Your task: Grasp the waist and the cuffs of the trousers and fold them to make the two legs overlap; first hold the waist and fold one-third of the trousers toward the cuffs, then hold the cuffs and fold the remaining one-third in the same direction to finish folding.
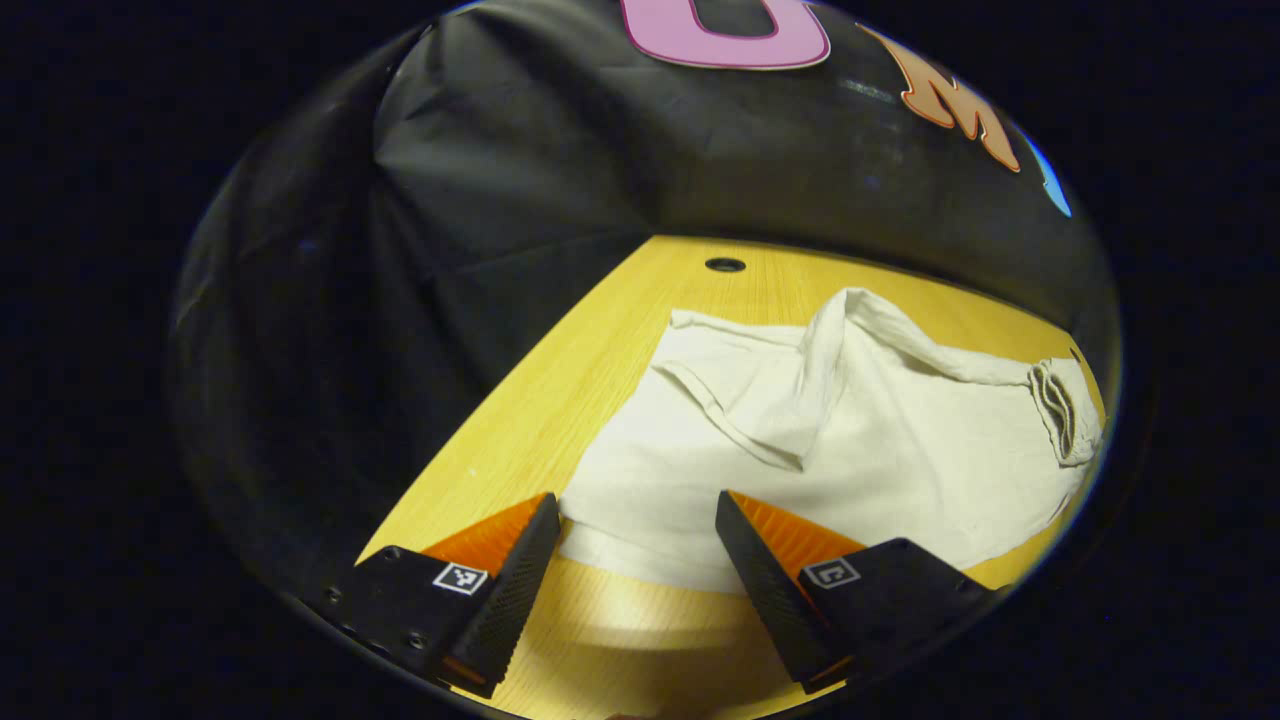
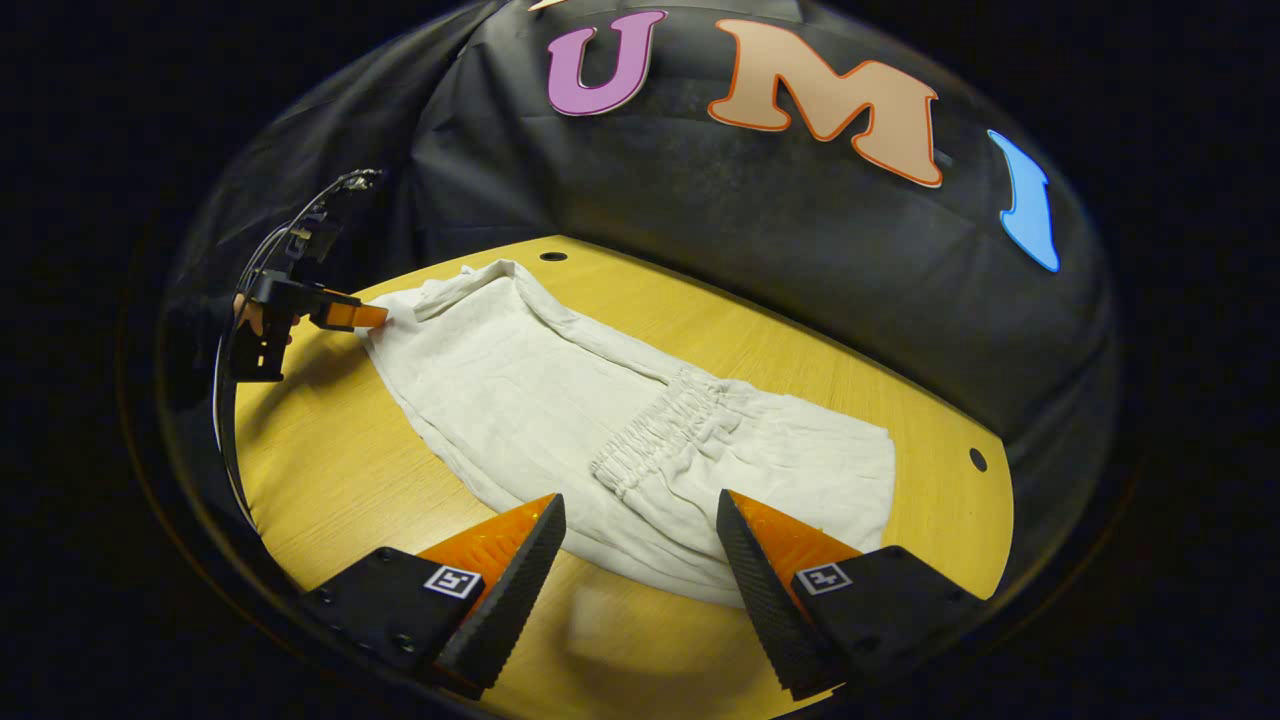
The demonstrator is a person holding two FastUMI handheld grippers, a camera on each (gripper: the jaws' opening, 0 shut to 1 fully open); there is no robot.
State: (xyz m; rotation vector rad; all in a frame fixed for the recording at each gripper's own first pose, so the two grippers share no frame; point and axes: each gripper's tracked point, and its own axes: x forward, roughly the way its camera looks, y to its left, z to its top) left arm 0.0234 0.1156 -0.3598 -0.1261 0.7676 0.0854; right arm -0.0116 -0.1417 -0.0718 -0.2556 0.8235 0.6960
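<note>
Trousers (image 2: 560, 400) lie spread on the wooden desk (image 2: 330, 480), pale and creased, with the gathered waist (image 2: 650, 430) showing near the middle of the cloth in the right gripper view. In the left gripper view the trousers (image 1: 850, 450) reach across the desk (image 1: 560, 400), one leg lying folded over the rest, with the bunched waist (image 1: 1060, 410) at the far right edge. The left gripper (image 1: 637, 515) has its fingers wide apart and holds nothing, its tips just at the near edge of the cloth. The right gripper (image 2: 640, 515) is likewise spread wide and empty, poised over the near hem below the waist. Farther off in the right gripper view, the left gripper (image 2: 345, 315) sits at the cloth's far left end, held by a hand (image 2: 250, 312).
</note>
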